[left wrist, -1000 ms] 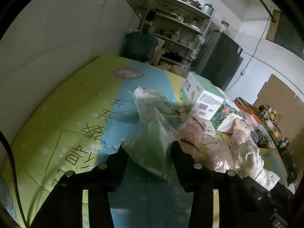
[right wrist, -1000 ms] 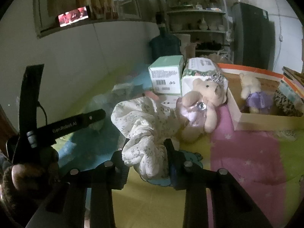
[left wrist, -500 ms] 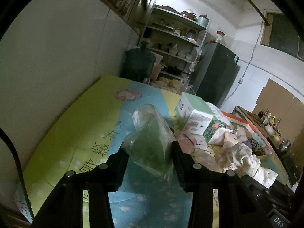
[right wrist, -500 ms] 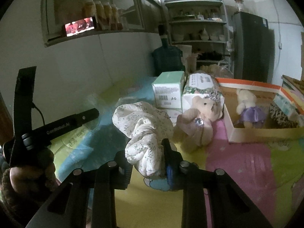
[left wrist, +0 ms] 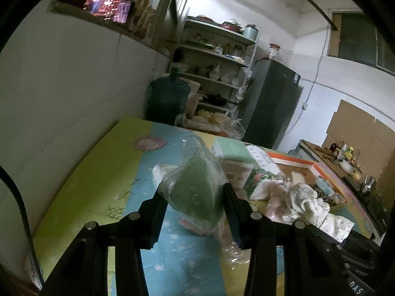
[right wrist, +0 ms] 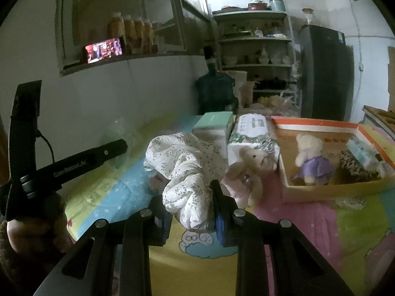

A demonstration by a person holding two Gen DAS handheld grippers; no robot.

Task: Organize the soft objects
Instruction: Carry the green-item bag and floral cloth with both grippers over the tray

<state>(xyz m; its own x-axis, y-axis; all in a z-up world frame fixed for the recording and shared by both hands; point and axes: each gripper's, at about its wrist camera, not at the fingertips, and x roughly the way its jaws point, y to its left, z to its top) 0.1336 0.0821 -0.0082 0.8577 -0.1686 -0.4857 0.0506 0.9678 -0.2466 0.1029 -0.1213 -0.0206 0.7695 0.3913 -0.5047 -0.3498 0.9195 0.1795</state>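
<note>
On the cartoon-print quilt (right wrist: 308, 234) I see open ground left of and below my left gripper (left wrist: 192, 197), running to the wall-side edge; ahead-right of my right gripper (right wrist: 190, 198) the quilt is crowded. One orange-rimmed cardboard tray (right wrist: 318, 187) lies right of and beyond the right gripper, holding one purple-dressed white bear (right wrist: 309, 160) and other items I cannot identify. Two boxes stand straight ahead: one mint-green box (right wrist: 214, 123) and one flowered tissue pack (right wrist: 251, 133). One floral white cloth (right wrist: 185, 170) is pinched between the right gripper's narrowed fingers, its bulk draping forward. One clear plastic bag with green contents (left wrist: 195, 187) is clamped between the left gripper's half-closed fingers. One pink-clad teddy (right wrist: 244, 172) lies just right of the right fingertips.
</note>
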